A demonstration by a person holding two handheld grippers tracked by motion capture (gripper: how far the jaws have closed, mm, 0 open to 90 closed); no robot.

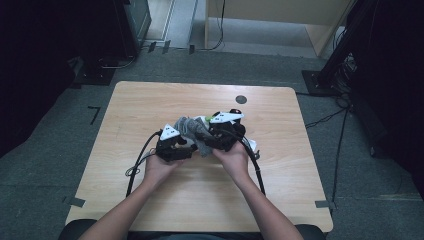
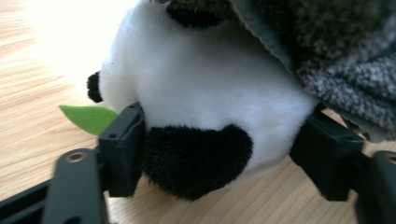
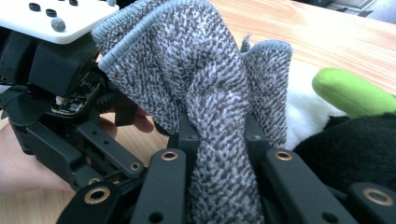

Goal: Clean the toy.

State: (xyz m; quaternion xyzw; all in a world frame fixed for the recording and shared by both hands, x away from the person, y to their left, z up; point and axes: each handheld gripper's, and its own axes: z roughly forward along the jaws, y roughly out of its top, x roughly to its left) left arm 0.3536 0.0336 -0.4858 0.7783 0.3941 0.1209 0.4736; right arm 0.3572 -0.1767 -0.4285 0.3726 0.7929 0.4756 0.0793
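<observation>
Both forearms meeting mid-table (image 1: 150, 100), left claw (image 2: 219, 154) spread around a plush panda (image 2: 205, 107), right claw (image 3: 223, 154) clamped on a grey knitted cloth (image 3: 205, 84), grey carpet beyond.

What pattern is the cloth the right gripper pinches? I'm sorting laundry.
Grey-and-white speckled knit cloth with a plain grey hem, best in the right gripper view.

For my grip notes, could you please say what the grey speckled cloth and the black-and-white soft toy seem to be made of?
Grey speckled cloth: apparently knitted or terry-like fabric, matte, with a looped texture and stitched hem. Black-and-white soft toy: plush, short fuzzy pile, probably synthetic.
</observation>
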